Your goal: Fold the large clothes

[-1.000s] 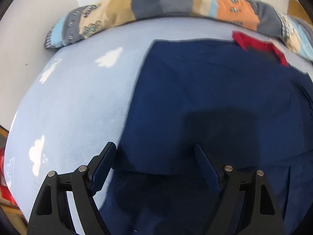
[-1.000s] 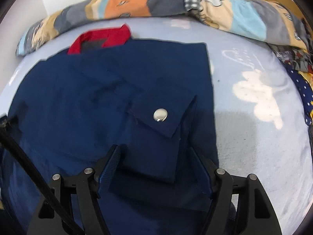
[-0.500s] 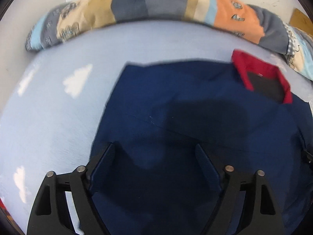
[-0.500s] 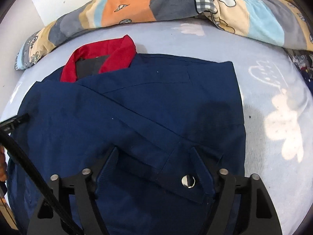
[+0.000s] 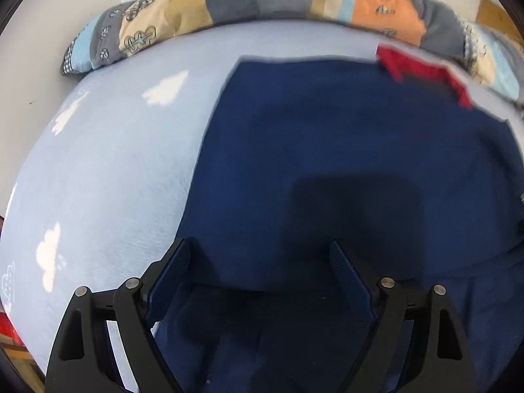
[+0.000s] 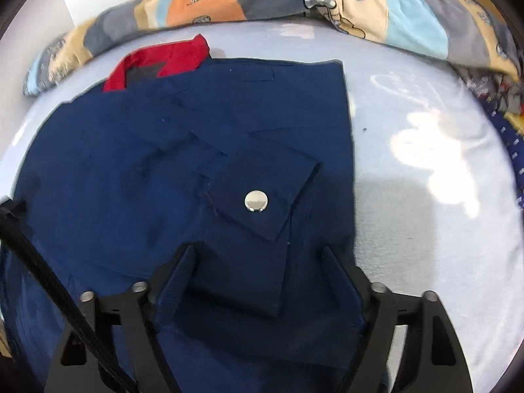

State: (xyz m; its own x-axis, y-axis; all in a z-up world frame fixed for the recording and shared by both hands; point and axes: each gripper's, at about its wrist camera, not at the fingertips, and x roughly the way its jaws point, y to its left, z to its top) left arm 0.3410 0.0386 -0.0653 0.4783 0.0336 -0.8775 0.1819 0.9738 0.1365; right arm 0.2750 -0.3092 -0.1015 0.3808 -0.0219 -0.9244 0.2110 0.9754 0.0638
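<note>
A navy jacket (image 5: 327, 150) with a red collar (image 5: 422, 68) lies flat on the bed. In the right wrist view the jacket (image 6: 163, 163) has a sleeve folded across it, its cuff (image 6: 262, 193) closed by a silver snap (image 6: 255, 200), and the red collar (image 6: 157, 60) at the far left. My left gripper (image 5: 262, 255) is open and empty, low over the jacket's left side near a folded edge. My right gripper (image 6: 258, 255) is open and empty, just below the cuff, jaws to either side of the sleeve end.
The bed has a pale blue sheet (image 5: 108, 170) with white cloud prints. A patchwork quilt roll (image 5: 262, 0) runs along the far edge by the white wall; it also shows in the right wrist view (image 6: 393, 23). More patterned cloth (image 6: 504, 124) lies at the right.
Both grippers drew forward over the jacket half a second ago and have now pulled back again. The cuff with the snap lies farther from my right gripper. Both stay open.
</note>
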